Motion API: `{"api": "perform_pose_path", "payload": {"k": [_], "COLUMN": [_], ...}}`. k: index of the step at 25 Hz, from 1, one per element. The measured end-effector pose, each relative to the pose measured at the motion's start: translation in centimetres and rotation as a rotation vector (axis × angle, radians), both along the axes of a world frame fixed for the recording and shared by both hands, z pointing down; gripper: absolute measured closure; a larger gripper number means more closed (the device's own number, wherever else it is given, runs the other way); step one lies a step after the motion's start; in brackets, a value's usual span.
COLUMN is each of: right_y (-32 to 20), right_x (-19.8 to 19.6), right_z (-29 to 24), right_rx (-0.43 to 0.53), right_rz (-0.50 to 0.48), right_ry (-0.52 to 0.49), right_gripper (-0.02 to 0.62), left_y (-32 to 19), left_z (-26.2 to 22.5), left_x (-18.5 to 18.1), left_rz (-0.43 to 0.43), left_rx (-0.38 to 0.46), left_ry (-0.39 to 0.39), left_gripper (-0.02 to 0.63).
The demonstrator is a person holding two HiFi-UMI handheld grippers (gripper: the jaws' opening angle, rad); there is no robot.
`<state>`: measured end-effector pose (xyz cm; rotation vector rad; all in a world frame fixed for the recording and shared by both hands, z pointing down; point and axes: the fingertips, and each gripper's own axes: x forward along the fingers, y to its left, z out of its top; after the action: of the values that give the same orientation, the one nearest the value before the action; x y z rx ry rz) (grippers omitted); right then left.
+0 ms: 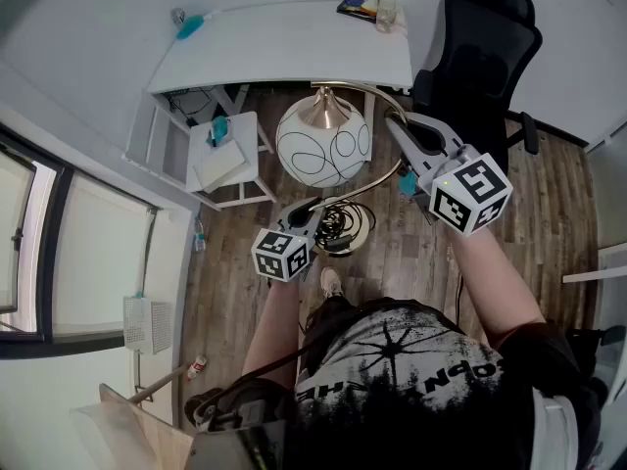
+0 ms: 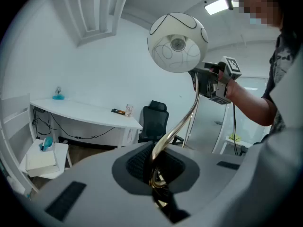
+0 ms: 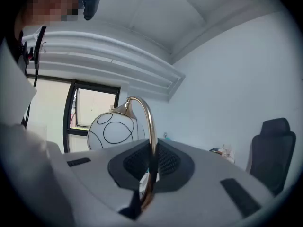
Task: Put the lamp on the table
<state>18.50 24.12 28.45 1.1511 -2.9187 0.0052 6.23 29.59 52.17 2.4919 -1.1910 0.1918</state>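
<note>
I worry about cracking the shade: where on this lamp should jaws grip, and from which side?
Take the thin curved brass stem, not the round globe shade, too wide and smooth for jaws. Close across the tube from its side, as the right gripper does on the arc and the left gripper lower down.

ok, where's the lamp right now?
Head view centre: the lamp is held in front of the white desk, left of the black chair, gripped low by the left tool and higher up by the right tool.
</note>
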Motion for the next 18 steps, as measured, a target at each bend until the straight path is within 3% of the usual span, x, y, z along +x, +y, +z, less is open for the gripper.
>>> {"api": "perform_pose_path", "payload": {"k": [8, 18], "right_y": [3.2, 4.8], "right_x": [3.4, 4.5], "right_z": [0.8, -0.1], "right_rx": [0.000, 0.015], "right_rz": [-0.001, -0.023], "right_ry": [-0.004, -0.029], "right_gripper": [0.578, 0.578], "left_y": [3.5, 4.6], "left_z": [0.8, 0.0], "left_x": [3.7, 4.5], "left_rz": [0.007, -0.004], "left_rx": [-0.011, 0.008], "left_ry": [0.010, -0.003], "left_gripper": [0.590, 0.589]}}
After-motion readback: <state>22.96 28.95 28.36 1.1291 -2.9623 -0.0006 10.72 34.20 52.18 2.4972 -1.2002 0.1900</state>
